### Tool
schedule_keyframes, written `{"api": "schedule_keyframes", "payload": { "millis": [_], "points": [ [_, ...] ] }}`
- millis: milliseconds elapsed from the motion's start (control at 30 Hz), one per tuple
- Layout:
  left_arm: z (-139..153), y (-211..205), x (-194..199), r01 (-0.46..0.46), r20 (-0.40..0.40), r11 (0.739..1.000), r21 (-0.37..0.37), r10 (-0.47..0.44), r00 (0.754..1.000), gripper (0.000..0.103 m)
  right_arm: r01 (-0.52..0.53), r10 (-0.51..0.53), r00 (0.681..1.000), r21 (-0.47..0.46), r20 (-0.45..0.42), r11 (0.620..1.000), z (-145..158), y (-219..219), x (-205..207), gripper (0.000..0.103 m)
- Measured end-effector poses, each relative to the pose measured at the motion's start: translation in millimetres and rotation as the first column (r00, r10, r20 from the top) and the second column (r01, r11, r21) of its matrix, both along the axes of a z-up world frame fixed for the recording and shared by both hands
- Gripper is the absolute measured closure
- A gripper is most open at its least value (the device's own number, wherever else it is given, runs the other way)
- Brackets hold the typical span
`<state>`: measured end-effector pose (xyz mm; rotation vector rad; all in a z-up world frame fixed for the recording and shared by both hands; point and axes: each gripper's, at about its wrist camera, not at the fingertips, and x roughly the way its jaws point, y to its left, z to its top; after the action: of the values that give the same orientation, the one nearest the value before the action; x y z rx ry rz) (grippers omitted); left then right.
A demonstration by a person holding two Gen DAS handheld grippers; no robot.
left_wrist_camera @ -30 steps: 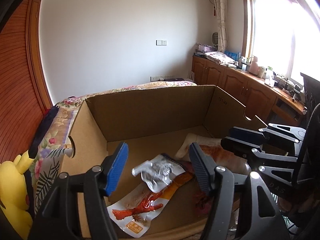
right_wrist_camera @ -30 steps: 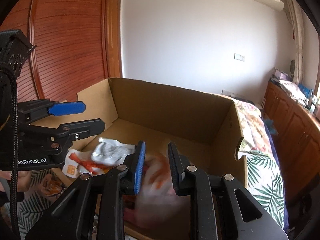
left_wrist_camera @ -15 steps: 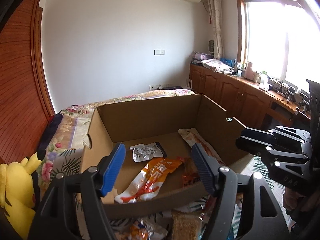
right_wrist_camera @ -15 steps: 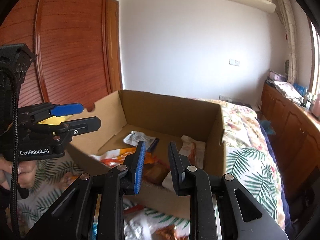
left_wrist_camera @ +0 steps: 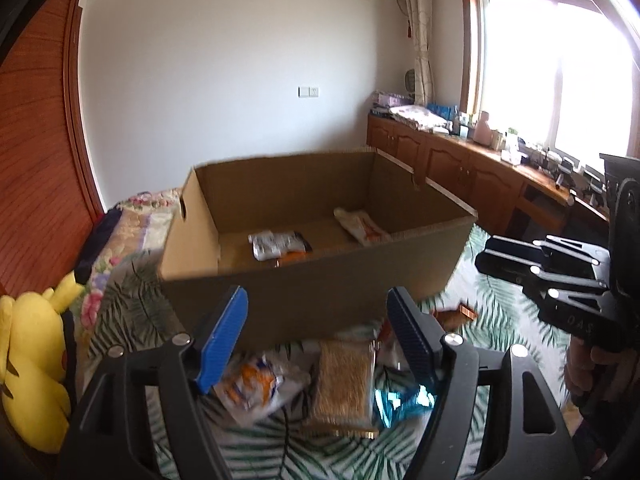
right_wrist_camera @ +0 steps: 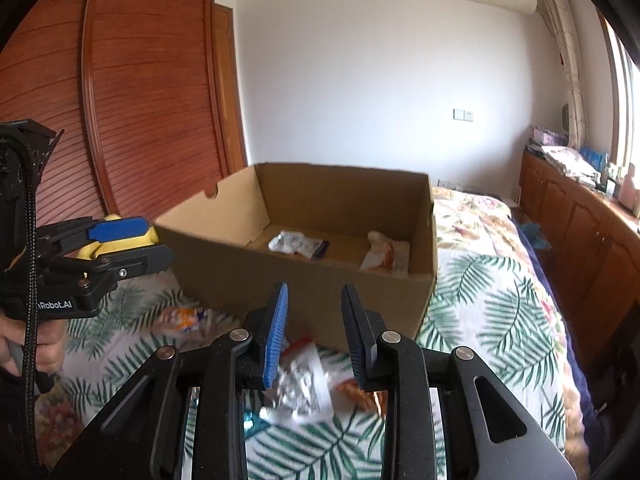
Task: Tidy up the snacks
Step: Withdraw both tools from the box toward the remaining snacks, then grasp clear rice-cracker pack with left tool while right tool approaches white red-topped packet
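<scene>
On the bed, loose snacks lie near the cardboard box. Left tool and right tool are empty, jaws opening. Risk: crinkly packets overlap, causing a double pick or slip.

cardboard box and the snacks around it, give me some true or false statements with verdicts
1. The cardboard box stands open with snack packets inside. True.
2. The tan packet lies inside the box. False: it lies on the leaf-print bedspread in front of it.
3. The left hand-held gripper clamps a packet. False: its jaws are opening with nothing between them.
4. A yellow plush toy sits left of the box. True.
</scene>
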<state>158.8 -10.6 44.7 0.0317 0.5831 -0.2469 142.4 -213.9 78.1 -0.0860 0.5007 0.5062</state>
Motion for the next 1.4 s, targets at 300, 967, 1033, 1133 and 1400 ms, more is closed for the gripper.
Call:
{"api": "schedule_keyframes", "payload": {
  "millis": [300, 967, 1033, 1133, 1400],
  "points": [
    [-39.1, -4.3, -6.4, 0.002, -0.088, 1.0, 0.016, -0.001, 0.996, 0.03, 0.032, -0.033, 0.997, -0.017, -0.066, 0.999, -33.3, -9.0, -10.2, 0.072],
    [-86.9, -34.9, 19.4, 0.052, -0.248, 0.997, 0.052, -0.038, 0.968, 0.031, -0.027, 0.013, 0.983, -0.071, -0.182, 0.997, -73.0, 16.3, 9.4, 0.052],
    [-89.9, -35.5, 20.9, 0.052, -0.258, 0.997, 0.054, -0.037, 0.965, 0.033, -0.043, 0.026, 0.979, -0.082, -0.201, 0.996, -76.8, 19.8, 11.8, 0.052],
    [-93.3, -37.6, 22.2, 0.054, -0.267, 0.996, 0.066, -0.034, 0.963, 0.041, -0.056, 0.033, 0.978, -0.103, -0.208, 0.993, -79.6, 25.5, 15.0, 0.052],
    [-94.3, -44.4, 21.9, 0.061, -0.281, 0.995, 0.074, -0.038, 0.959, 0.05, -0.094, 0.059, 0.969, -0.138, -0.239, 0.986, -82.6, 37.2, 25.6, 0.05]
  ]
}}
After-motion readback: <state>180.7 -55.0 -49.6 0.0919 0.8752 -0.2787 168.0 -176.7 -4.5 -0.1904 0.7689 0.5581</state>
